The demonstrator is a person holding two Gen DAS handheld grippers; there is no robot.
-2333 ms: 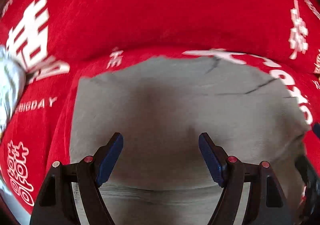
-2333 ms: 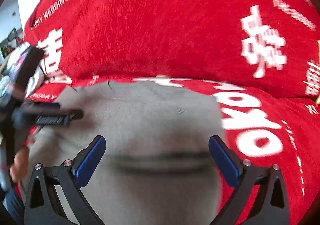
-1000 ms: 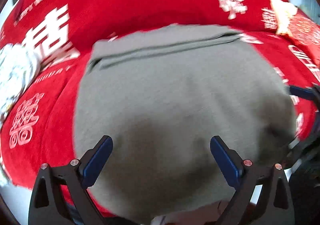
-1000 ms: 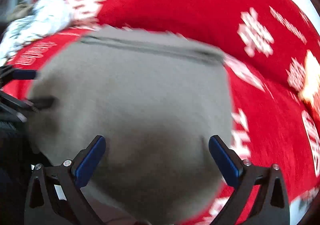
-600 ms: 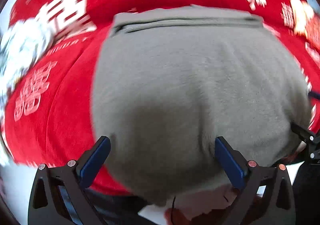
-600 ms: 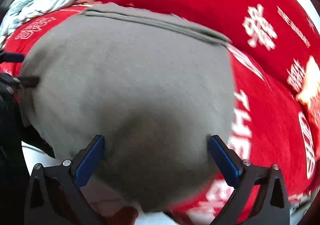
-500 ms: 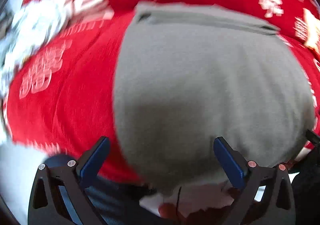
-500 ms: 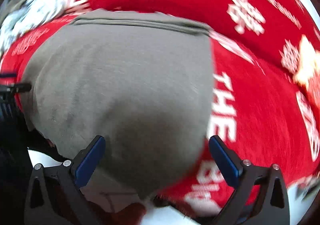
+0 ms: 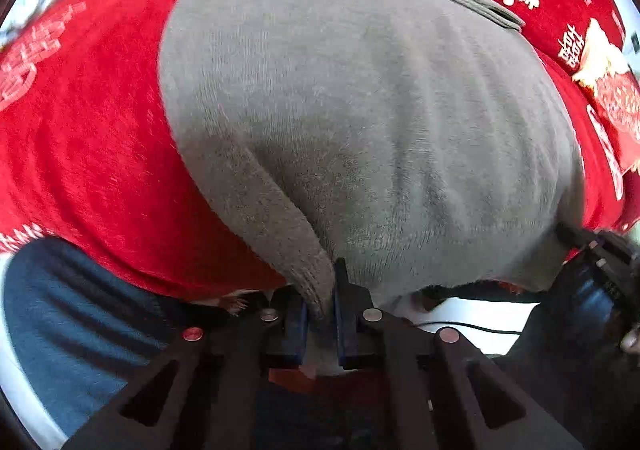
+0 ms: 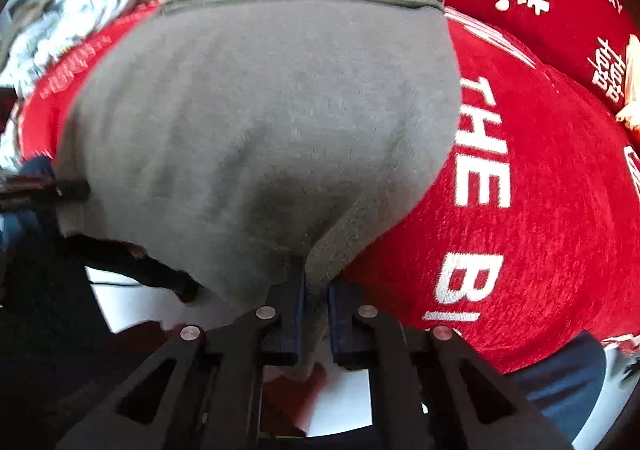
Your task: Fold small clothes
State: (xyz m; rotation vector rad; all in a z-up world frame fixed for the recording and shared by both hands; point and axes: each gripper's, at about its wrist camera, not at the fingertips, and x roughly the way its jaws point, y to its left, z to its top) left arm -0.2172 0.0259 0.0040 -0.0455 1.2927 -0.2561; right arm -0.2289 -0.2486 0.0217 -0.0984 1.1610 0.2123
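Observation:
A grey knitted garment (image 9: 360,110) lies spread on a red cloth with white lettering (image 9: 88,122); its folded far edge shows at the top. It also fills the right wrist view (image 10: 260,110). My left gripper (image 9: 320,314) is shut on the garment's near left corner, which bunches between the blue pads. My right gripper (image 10: 314,306) is shut on the near right corner. The right gripper shows at the right edge of the left wrist view (image 9: 600,250), and the left gripper at the left edge of the right wrist view (image 10: 36,186).
A white patterned cloth bundle (image 10: 76,6) lies at the far left on the red cloth (image 10: 540,170). A red and gold packet (image 9: 612,90) lies at the far right. The person's blue jeans (image 9: 60,314) and a white floor (image 10: 120,302) show below the near edge.
Both grippers were open above the garment half a second ago. Now both have dropped to its near edge and shut on the two near corners.

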